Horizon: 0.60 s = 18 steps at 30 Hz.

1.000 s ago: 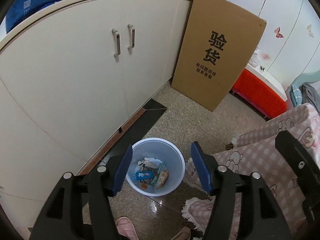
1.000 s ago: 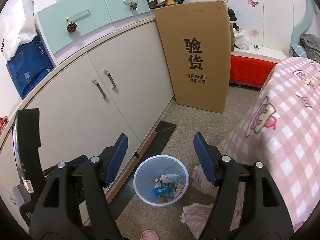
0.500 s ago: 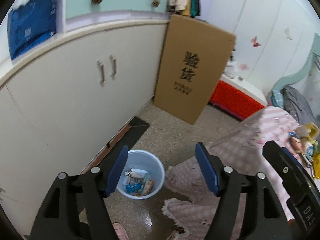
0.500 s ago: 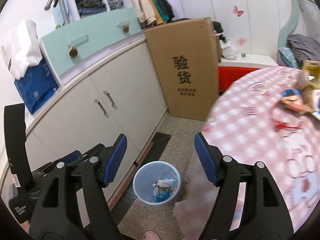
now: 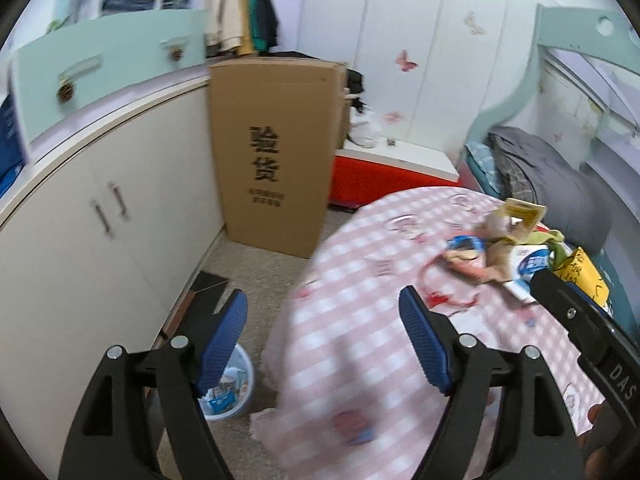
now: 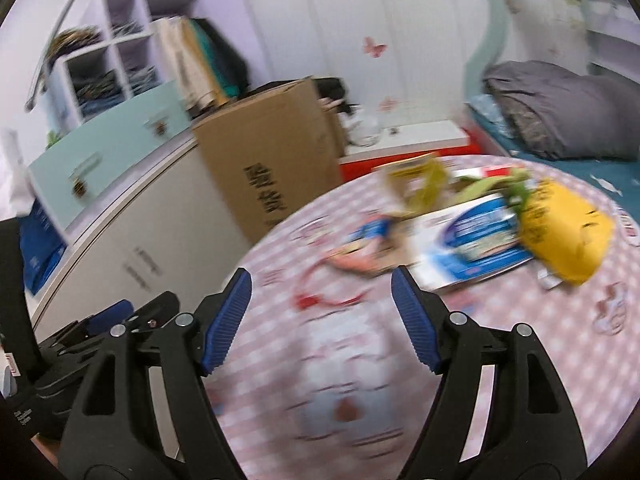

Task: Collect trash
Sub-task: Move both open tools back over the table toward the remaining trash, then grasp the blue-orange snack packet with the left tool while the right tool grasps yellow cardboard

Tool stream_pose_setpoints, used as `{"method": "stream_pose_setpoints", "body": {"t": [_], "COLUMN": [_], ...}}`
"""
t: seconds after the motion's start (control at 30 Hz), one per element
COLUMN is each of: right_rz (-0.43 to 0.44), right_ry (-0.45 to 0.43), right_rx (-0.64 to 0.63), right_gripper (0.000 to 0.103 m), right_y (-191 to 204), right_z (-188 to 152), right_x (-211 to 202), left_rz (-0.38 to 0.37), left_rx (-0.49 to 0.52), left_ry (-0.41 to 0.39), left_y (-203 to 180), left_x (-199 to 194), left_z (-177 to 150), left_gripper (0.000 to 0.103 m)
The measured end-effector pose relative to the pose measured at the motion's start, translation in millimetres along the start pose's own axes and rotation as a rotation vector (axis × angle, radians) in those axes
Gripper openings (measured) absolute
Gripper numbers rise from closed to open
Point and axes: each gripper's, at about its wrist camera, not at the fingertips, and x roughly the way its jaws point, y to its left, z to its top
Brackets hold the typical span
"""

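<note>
Left wrist view is now taking in the pink checked table (image 5: 360,288) instead of the bin (image 5: 232,384) that filled it a second ago, suggesting another pickup. Trash pile (image 5: 516,248) is lying at the table's far side. Left gripper (image 5: 322,344) is opening, empty; right gripper (image 6: 322,320) is standing open, empty. Cardboard box (image 5: 268,160) is showing "验货"; wrapper print is probably too blurred.

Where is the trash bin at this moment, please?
The trash bin shows only in the left wrist view, low on the left, standing on the floor between the white cabinet and the checked tablecloth.
</note>
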Motion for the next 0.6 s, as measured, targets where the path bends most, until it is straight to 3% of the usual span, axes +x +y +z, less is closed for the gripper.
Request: {"method": "stream_pose_setpoints", "body": {"t": [0.27, 0.53, 0.6], "right_rz": [-0.041, -0.072, -0.075], "right_ry": [0.039, 0.099, 0.119], "right_rx": [0.074, 0.096, 0.095], "right_gripper": [0.072, 0.072, 0.065], "right_y": [-51.0, -70.0, -73.2], "right_z": [37.0, 61.6, 60.4], "right_x": [40.7, 91.0, 101.8], "left_rz": [-0.054, -0.056, -0.057], "left_rx": [-0.001, 0.051, 0.077], "left_ry": [-0.006, 0.017, 0.023], "left_y": [-52.7, -82.4, -89.3], "left_x": [33.7, 73.7, 81.4], "left_z": [22.5, 35.8, 36.1], "left_gripper": [0.08, 0.081, 0.081]}}
